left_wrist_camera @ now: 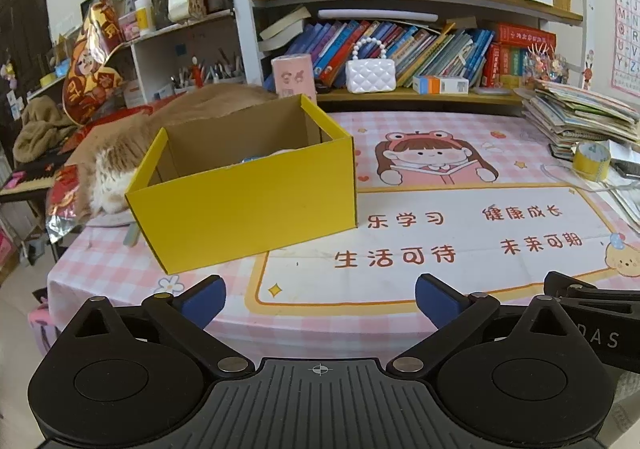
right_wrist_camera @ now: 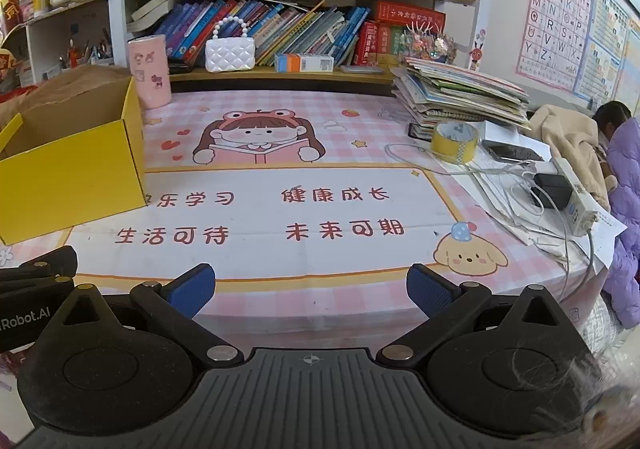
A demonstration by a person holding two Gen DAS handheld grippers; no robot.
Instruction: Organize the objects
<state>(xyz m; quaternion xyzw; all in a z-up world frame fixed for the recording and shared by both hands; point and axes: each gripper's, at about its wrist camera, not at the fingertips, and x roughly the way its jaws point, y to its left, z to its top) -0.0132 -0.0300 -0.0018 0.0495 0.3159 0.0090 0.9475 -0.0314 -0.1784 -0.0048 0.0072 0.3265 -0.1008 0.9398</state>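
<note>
Yellow box (left_wrist_camera: 244, 201) contents mostly hidden behind its wall.

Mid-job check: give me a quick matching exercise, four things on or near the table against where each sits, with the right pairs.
Things:
1. yellow box
2. tape roll
3. white handbag
4. pink tumbler

Places:
A. on the lower shelf, in front of the books
B. on the table's left side, open at the top
C. at the table's back edge, just behind the box's far corner
D. on the table's right side, in front of the stack of booklets

Pairs: 1-B, 2-D, 3-A, 4-C
</note>
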